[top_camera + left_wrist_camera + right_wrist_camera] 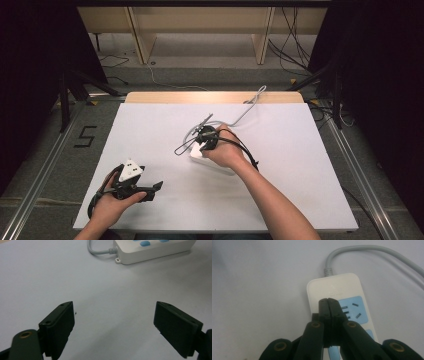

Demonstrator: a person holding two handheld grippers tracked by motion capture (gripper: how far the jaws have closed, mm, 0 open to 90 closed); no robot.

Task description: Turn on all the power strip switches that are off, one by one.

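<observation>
You held the right gripper over the white power strip, jaws pressed fully together with nothing between them, tips above the strip's end beside the first blue socket panel. The strip lay flat near the middle of the white table, its grey cable leaving the far end and curving away. You kept the left gripper low near the table's front left, jaws wide apart and empty, pointed toward the strip and well apart from it.
</observation>
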